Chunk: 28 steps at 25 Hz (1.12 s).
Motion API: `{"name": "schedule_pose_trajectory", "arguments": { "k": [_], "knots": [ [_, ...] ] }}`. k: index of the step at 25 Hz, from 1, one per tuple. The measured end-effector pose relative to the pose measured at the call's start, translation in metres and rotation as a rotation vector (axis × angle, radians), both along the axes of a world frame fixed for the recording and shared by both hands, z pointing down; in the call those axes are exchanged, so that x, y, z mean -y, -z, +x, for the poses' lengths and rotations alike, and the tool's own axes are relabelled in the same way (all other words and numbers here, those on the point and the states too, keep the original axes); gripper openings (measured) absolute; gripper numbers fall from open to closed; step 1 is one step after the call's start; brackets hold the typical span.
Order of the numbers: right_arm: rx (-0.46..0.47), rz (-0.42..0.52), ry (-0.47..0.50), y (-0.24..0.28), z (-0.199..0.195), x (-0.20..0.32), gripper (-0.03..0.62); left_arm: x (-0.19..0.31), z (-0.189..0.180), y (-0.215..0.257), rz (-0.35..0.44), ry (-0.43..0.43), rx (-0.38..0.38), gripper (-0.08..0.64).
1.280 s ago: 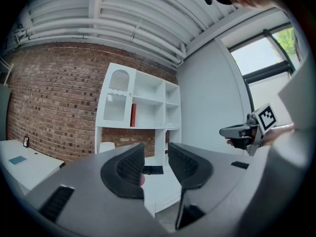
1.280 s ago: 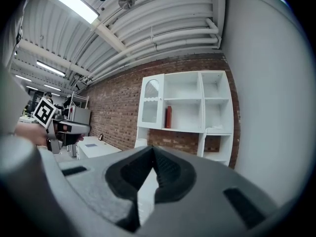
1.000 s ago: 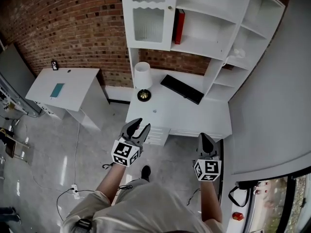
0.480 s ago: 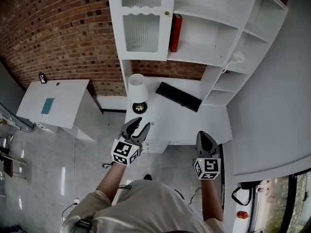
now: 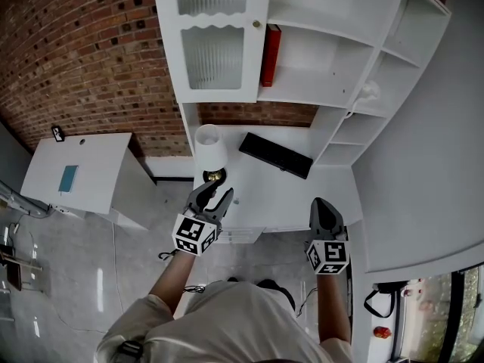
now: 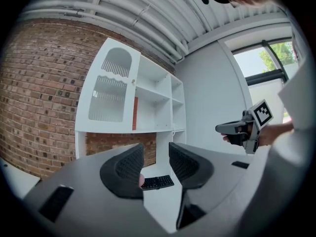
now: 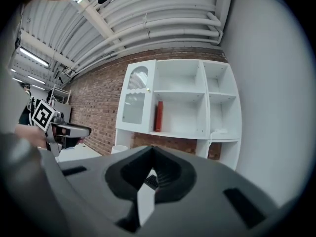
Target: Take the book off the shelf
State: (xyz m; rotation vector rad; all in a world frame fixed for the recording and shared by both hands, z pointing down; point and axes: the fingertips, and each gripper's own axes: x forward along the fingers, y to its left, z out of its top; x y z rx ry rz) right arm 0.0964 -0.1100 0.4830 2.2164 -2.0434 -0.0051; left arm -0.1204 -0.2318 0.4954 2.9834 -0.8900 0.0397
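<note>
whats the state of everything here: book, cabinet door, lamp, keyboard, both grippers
thin red book: upright on the white shelf, untouched
white glass-front cabinet door: closed
white table lamp: upright on the white desk
black keyboard: flat on the desk
left gripper: fingers apart, empty
right gripper: fingers together, empty

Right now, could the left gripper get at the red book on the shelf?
Probably not yet: the left gripper, jaws apart and empty, hangs well short of the red book. The way looks free: its compartment is open-fronted; only the lamp stands nearby.
</note>
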Motion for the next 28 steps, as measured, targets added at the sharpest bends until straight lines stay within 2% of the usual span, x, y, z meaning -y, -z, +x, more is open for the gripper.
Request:
{"name": "schedule_pose_trajectory", "arguments": {
  "k": [9, 28],
  "knots": [
    [0.005, -0.012, 0.067, -0.011, 0.035, 0.050, 0.002, 0.037, 0.039, -0.008, -0.007, 0.047, 0.016, 0.143],
    [-0.028, -0.028, 0.361, -0.008, 0.148, 0.166, 0.002, 0.091, 0.145, -0.003, -0.005, 0.314, 0.011, 0.143]
  ]
}}
